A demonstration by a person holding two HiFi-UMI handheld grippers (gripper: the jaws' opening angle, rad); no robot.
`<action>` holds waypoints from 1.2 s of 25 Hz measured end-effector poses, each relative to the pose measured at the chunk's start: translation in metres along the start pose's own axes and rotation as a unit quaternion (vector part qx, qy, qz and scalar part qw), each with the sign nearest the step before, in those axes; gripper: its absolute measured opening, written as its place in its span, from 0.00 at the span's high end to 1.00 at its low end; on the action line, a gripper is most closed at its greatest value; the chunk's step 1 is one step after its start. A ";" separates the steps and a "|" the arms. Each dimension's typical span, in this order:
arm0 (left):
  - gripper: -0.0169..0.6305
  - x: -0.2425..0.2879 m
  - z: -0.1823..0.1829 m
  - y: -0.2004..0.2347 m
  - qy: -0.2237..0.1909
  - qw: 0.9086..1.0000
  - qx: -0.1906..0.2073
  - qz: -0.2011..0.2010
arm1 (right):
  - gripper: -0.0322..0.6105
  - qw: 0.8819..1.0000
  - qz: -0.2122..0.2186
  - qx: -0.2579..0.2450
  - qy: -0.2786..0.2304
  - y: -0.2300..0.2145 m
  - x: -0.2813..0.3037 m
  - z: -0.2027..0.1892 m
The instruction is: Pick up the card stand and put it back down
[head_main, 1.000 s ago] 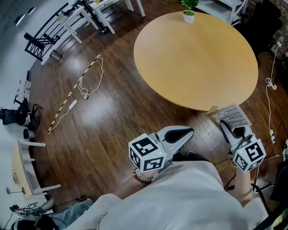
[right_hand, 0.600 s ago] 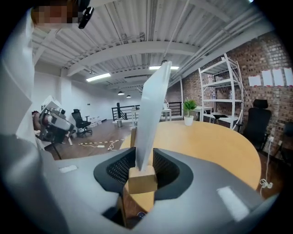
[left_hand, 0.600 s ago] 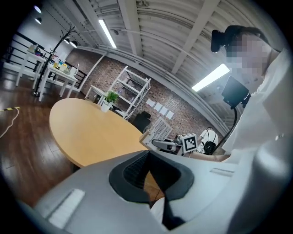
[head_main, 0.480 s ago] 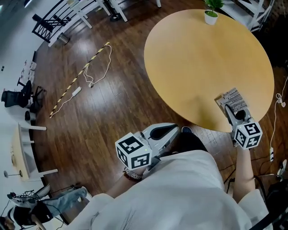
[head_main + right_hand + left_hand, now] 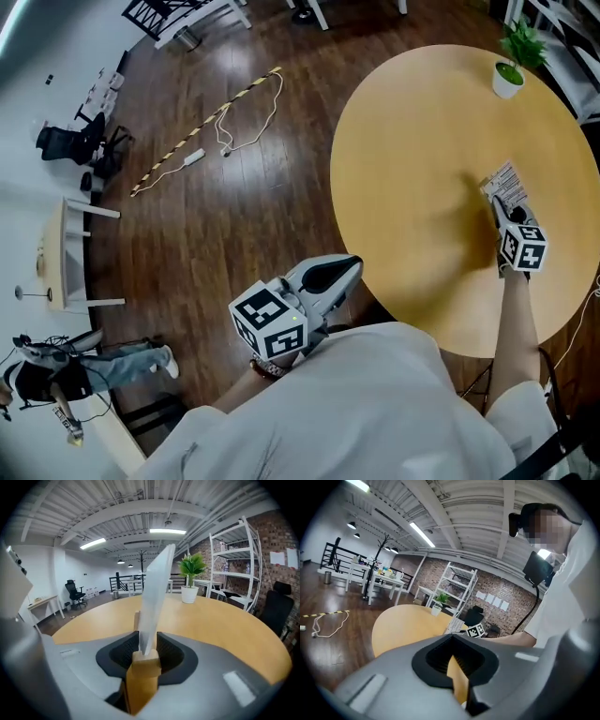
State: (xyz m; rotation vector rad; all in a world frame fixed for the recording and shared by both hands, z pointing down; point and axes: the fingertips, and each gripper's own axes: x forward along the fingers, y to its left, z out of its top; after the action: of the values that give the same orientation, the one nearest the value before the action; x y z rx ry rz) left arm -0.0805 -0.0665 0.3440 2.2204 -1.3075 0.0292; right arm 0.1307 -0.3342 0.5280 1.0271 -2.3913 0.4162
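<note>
Since a second ago the right gripper [image 5: 500, 204] has carried the card stand [image 5: 504, 182] from beyond the table [image 5: 412, 187] edge, over the floor, in across the top. It now sits toward 3 o'clock of the round tabletop. The head view has also swung, so the table lies further right.

Containers: one small white pot [image 5: 507, 81] at 1 o'clock of the table near the rim, with a green leafy plant [image 5: 521, 42] in it. It stands well apart from the stand. The right gripper view shows the same pot [image 5: 189, 594] and plant [image 5: 192, 566] at 1 o'clock, past the stand.

Writing: the card has rows of dark print, too small to read. The cube [image 5: 523, 246] on the right gripper carries black-and-white square markers, no words.

Card stand [image 5: 153, 590]: a light wooden block base with a pale, clear-looking sheet rising from its slot, leaning slightly toward 1 o'clock in the right gripper view. Cannot tell whether the base touches the tabletop.

Right gripper [image 5: 145, 654]: jaws pinch the wooden block from both sides.

Left gripper [image 5: 348, 268]: off the table's 8 o'clock edge, over the dark wood floor, close to the person's body. In its own view the left gripper [image 5: 457, 666] has its jaws drawn nearly together with nothing between, only a sliver of table colour showing through.
</note>
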 end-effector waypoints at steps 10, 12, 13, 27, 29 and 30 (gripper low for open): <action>0.99 0.065 -0.003 0.047 0.005 0.999 -0.027 0.041 | 0.75 0.997 0.048 -0.048 0.021 -0.029 0.114 -0.020; 0.99 0.072 -0.008 0.044 0.016 0.999 -0.028 0.034 | 0.75 0.998 0.054 -0.040 0.010 -0.031 0.118 -0.025; 0.99 0.074 -0.011 0.042 0.020 0.999 -0.027 0.033 | 0.75 0.998 0.056 -0.036 0.005 -0.031 0.118 -0.025; 0.99 0.080 -0.008 0.030 0.026 1.000 -0.018 -0.001 | 0.49 0.999 0.006 0.029 -0.014 -0.044 0.056 -0.036; 0.99 0.074 -0.009 0.026 0.022 1.000 -0.019 -0.010 | 0.46 0.997 -0.007 0.051 -0.055 -0.030 0.012 -0.020; 0.99 0.072 -0.012 0.027 0.020 0.999 -0.020 -0.016 | 0.44 0.995 -0.007 0.057 -0.085 -0.020 -0.012 -0.006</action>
State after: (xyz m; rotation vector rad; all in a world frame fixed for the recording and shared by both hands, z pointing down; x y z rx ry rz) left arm -0.0611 -0.1288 0.3868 2.1964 -1.2396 0.0354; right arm 0.1546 -0.3377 0.5281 1.1714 -2.5331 0.4836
